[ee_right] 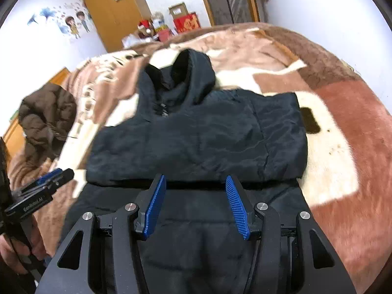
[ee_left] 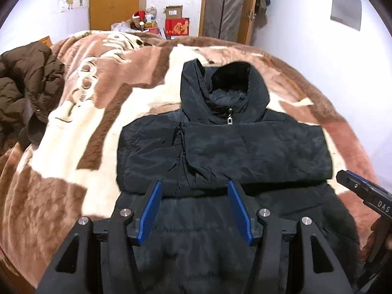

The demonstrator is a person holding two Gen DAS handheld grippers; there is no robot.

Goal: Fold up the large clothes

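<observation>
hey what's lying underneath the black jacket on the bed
The black jacket lies on a brown-and-cream blanket, which shows all around it. Anything directly beneath the jacket is covered.

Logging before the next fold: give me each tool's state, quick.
Left tool: open, holding nothing, over the black hooded jacket.
Right tool: open, holding nothing, over the same jacket.

Home bedroom: blanketed bed (ee_left: pixel 122 112), wardrobe (ee_left: pixel 112 0).

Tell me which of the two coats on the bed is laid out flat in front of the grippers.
The black hooded jacket, spread flat with sleeves folded in, directly ahead of both open grippers. The brown puffer coat is heaped off to the left.
</observation>
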